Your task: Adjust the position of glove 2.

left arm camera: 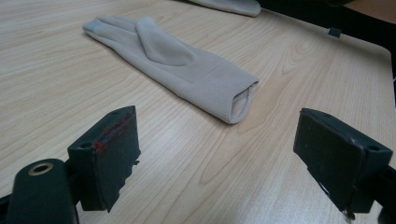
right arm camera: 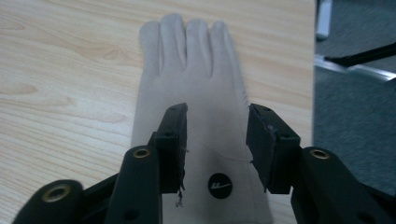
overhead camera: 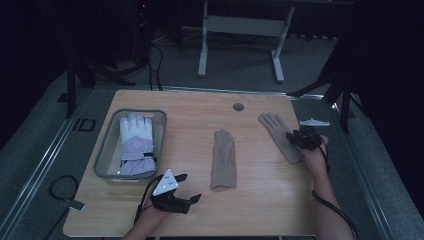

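Note:
Two beige gloves lie flat on the wooden table (overhead camera: 175, 112). One beige glove (overhead camera: 223, 159) (left arm camera: 177, 65) is at the centre, its cuff toward me. My left gripper (overhead camera: 189, 187) (left arm camera: 233, 144) stands open just left of that cuff, a little apart from it, with nothing between its fingers. The other beige glove (overhead camera: 277, 132) (right arm camera: 196, 70) lies at the right, fingers pointing away. My right gripper (overhead camera: 292, 136) (right arm camera: 215, 135) is over its cuff end, open, jaws straddling the palm above a round black logo (right arm camera: 219, 185). Whether the pads touch the fabric I cannot tell.
A grey bin (overhead camera: 107, 145) at the table's left holds a padded white and lavender glove (overhead camera: 136, 142). A round grommet (overhead camera: 238, 107) sits near the far edge. The right glove lies close to the table's right edge (right arm camera: 312, 70). A desk frame (overhead camera: 240, 25) stands beyond.

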Demonstrator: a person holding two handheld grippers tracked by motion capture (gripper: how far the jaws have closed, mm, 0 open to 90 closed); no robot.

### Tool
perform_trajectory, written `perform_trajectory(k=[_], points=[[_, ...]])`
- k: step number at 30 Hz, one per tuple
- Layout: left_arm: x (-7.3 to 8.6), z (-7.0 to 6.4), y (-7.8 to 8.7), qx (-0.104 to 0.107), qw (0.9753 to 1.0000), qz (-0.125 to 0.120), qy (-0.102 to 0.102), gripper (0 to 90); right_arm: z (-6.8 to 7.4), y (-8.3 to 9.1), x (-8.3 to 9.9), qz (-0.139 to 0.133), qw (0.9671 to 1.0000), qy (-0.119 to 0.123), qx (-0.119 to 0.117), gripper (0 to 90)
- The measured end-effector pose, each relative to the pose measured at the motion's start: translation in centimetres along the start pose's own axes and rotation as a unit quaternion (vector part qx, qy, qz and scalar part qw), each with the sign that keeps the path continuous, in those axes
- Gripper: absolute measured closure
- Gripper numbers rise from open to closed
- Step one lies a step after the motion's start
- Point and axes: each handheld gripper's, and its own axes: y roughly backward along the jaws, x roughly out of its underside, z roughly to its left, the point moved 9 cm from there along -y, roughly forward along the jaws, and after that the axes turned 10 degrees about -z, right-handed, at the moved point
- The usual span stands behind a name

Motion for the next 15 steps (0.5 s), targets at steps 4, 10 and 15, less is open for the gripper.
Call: perform_trajectory(k=[4, 10, 15], points=[[0.1, 0.0, 0.0, 0.000, 1.0000, 0.001, 0.001, 14.4, 0.4, -1.0, 0.6, 0.008, 0.9998, 0.003, -0.019, 56.6], [0.2, 0.0, 0.0, 0.001, 1.0000, 0.002, 0.000, 14.4, 0.3, -1.8, 1.9, 0.029, 0.9992, 0.011, -0.024, 70.6], [0.2, 0.0, 0.0, 0.001, 1.0000, 0.005, -0.002, 14.4, 0.6, -1.6, 1.8, 0.048, 0.9988, 0.002, -0.008, 83.0]])
